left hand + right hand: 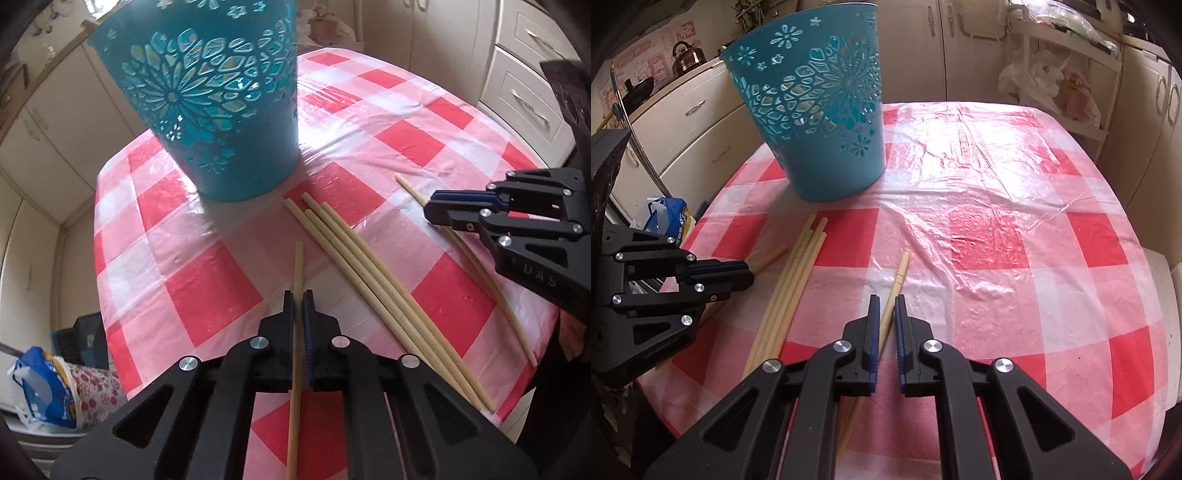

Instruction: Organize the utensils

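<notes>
Checkered surface (997, 236) has the teal bin (820, 110) at the back. Your left gripper (298, 299) has its fingers clamped on one chopstick (297, 266) in front of the bin. Your right gripper (886, 306) sits slightly open around another chopstick (899, 275), beside the four-stick pile (798, 266).

A red-and-white checked plastic tablecloth (997, 229) covers the table, glossy where daylight strikes it. Cream cabinets (698, 122) line the walls all round, and a bank of drawers (532, 92) stands on one side. A metal kettle (687, 57) sits on the counter. White plastic bags (1045, 88) crowd a shelf rack, and a blue bag (44, 391) lies low beside the table.
</notes>
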Available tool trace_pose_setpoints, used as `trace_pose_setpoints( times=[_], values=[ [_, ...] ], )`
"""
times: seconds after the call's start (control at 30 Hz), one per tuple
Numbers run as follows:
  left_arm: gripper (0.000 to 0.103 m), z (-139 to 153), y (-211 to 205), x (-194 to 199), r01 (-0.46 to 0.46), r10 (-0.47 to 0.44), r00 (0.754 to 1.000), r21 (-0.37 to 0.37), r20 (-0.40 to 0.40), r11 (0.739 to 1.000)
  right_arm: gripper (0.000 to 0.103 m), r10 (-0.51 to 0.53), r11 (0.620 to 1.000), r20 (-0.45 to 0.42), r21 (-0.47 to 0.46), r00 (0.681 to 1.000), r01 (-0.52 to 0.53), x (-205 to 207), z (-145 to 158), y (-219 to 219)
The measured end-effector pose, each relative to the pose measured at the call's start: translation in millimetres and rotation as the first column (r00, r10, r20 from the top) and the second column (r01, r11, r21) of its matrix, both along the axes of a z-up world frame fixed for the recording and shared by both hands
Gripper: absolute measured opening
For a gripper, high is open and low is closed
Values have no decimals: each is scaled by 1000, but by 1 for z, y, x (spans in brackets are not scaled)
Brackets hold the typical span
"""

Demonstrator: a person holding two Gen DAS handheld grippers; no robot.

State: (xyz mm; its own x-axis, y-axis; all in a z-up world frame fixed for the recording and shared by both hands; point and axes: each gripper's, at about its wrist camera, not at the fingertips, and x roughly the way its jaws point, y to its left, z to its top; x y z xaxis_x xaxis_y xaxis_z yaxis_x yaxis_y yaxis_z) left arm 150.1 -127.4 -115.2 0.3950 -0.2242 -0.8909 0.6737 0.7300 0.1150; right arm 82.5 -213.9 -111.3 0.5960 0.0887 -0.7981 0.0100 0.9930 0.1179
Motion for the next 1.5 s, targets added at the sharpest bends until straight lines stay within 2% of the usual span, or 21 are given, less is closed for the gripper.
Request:
trace_pose_setpoints(
  times=[0.07,0.13,0.2,0.27,0.37,0.53,0.67,0.73,0.87,0.97,1.13,1.27,1.4,1.5],
  values=[
    [12,0,2,3,-36,36,999,-2,-3,999,9,10,999,-3,-35,1000,-11,0,0,4],
    [13,-1,1,2,-50,50,999,-1,2,999,9,23,995,-1,-95,1000,-23,-1,0,13],
    [5,-2,0,0,-57,57,998,-6,10,998,9,32,997,0,-70,1000,-31,-2,0,12],
    [4,-1,3,-3,-83,84,996,-23,16,996,7,34,999,6,-26,999,-34,-5,2,9],
    [5,0,9,-6,-118,118,993,-38,14,992,6,36,999,-9,-33,999,-36,-8,1,10],
    [7,-1,14,-5,-149,150,989,-36,8,988,10,54,993,-10,-105,999,-54,-10,1,21],
    [7,-3,11,-7,-129,130,990,-23,45,991,8,66,986,-1,-151,998,-65,-10,0,28],
    [4,-3,10,-8,-128,129,990,-30,53,991,6,57,992,4,-117,998,-56,-10,0,24],
    [4,2,15,-16,-129,134,987,-60,89,990,6,5,995,15,100,1000,-6,-10,-2,-3],
    [4,12,19,-23,-131,141,983,-88,117,988,6,-13,980,33,199,999,6,-11,-2,-12],
    [4,30,22,-32,-120,141,979,-140,147,983,6,-26,954,69,298,997,4,-12,3,-18],
    [4,46,22,-38,-98,130,979,-197,158,975,6,-42,932,66,363,997,15,-10,1,-22],
    [4,77,33,-39,-66,126,980,-349,153,935,6,-48,910,64,413,997,17,-8,-1,-27],
    [4,103,40,-36,-43,132,978,-463,162,885,6,-52,895,49,446,997,25,-4,-6,-29]
  ],
)
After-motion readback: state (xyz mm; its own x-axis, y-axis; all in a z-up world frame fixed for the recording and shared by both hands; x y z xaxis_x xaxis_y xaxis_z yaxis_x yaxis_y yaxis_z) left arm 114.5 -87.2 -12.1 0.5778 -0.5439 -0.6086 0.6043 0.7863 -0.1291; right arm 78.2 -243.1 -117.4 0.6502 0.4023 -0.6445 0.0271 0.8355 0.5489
